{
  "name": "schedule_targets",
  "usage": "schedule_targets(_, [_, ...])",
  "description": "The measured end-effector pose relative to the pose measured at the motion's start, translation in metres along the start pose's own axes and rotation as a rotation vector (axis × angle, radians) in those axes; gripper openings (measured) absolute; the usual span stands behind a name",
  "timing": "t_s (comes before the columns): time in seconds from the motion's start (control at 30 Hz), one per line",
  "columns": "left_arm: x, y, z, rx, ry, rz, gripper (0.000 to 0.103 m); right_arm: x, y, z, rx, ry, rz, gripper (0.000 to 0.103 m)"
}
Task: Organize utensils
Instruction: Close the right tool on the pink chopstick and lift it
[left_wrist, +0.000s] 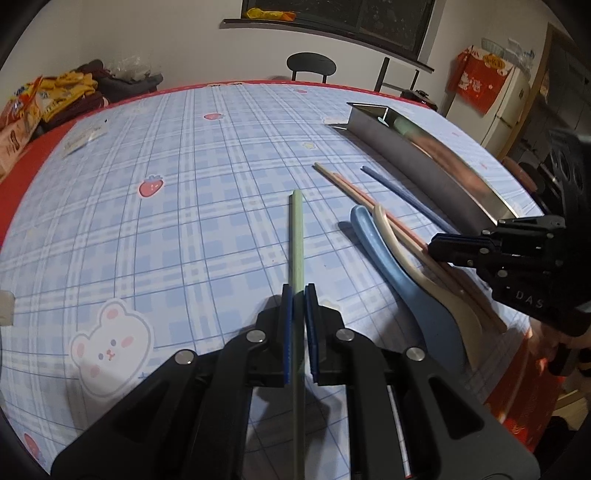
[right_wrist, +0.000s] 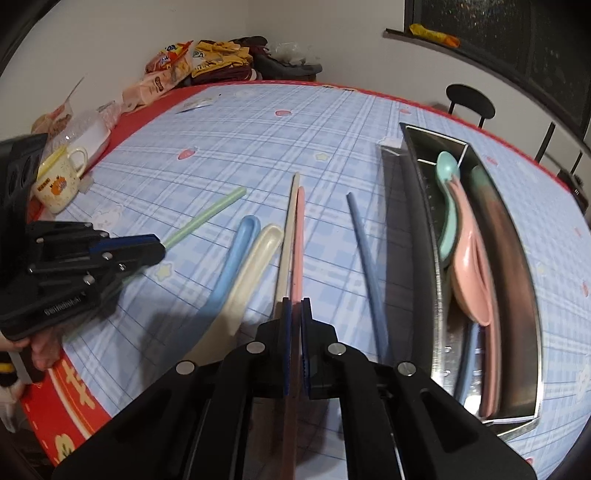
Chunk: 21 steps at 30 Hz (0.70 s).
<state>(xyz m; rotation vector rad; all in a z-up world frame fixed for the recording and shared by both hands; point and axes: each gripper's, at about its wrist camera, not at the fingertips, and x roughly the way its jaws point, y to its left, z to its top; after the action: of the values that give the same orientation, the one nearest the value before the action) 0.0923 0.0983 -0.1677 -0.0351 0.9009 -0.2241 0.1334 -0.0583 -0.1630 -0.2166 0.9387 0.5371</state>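
The left gripper (left_wrist: 298, 291) has its fingers clenched on a green chopstick (left_wrist: 296, 229), whose long axis runs straight ahead over the table (left_wrist: 184, 184). The right gripper (right_wrist: 295, 304) grasps a pink chopstick (right_wrist: 298, 236) that lies beside a cream chopstick (right_wrist: 290, 229), both pointing forward. The metal tray (right_wrist: 532, 332), already holding a teal spoon (right_wrist: 447, 173) and a pink spoon (right_wrist: 471, 280), stands to the right of both with its long axis roughly parallel to the sticks, so the right gripper looks nearer; a blue chopstick (right_wrist: 365, 254), blue spoon (right_wrist: 236, 254) and cream spoon (right_wrist: 255, 269) lie loose between the grippers and the tray.
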Motion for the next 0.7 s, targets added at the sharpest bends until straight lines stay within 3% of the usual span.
schedule_targets(0.2, [-0.001,0.0,0.0,0.006,0.0,0.007,0.012,0.004,0.004,0.001,-0.006,0.007,-0.026,0.008])
schedule_targets(0.4, [0.001,-0.013,-0.001,0.061,0.001,0.08,0.013,-0.001,0.013,-0.005,-0.058,0.015,-0.029,0.007])
schedule_targets(0.53, [0.002,-0.009,0.0,0.051,0.002,0.067,0.013,-0.003,0.007,-0.01,-0.021,-0.018,0.001,0.007])
schedule_targets(0.63, [0.003,-0.013,-0.001,0.084,-0.002,0.108,0.011,-0.007,0.005,-0.015,0.0,-0.054,0.007,0.006])
schedule_targets(0.7, [0.002,-0.009,-0.001,0.058,-0.005,0.083,0.01,-0.018,0.001,-0.018,0.022,-0.099,0.023,0.006])
